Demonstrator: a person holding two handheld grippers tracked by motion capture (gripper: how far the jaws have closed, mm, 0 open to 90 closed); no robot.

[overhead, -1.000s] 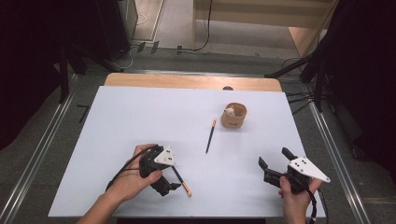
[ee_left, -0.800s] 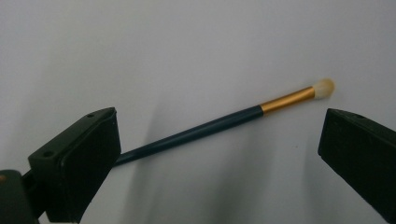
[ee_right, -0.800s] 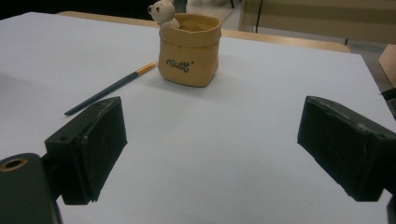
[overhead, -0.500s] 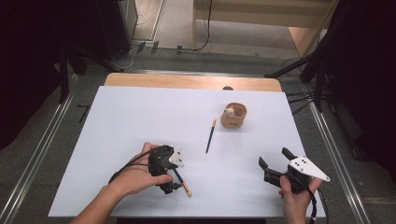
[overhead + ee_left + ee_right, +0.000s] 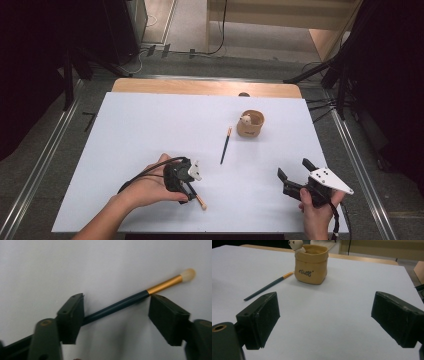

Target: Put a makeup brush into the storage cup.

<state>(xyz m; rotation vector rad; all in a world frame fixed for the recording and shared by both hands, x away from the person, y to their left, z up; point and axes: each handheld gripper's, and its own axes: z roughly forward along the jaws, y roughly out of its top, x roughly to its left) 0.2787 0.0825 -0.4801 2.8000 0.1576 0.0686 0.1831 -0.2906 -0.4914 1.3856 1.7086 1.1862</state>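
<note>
**Left gripper straddling a makeup brush near the table's front edge**

The left gripper [image 5: 190, 192] is pointing down at the white table [image 5: 150, 125], held in the person's left hand [image 5: 150, 187] at the front left. Its jaws are standing wide apart over the makeup brush [image 5: 140, 295], one on each side of it, and the brush is lying flat on the table between them. In the left gripper view the dark handle is running slantwise from the left-hand jaw toward the other one, with the gold ferrule and pale bristle tip sticking out past that jaw; whether either jaw is touching the handle I cannot tell. From above, the bristle end is poking out just beside the gripper.

The right gripper [image 5: 295, 175] is hovering at the front right in the person's right hand [image 5: 315, 210], its jaws gaping wide with nothing between them. It is facing a tan pouch-shaped holder [image 5: 311, 263] with a small bear figure [image 5: 295, 245] at its rim, standing well beyond it. A second brush [image 5: 268, 286] is lying on the table just beside that holder
</note>
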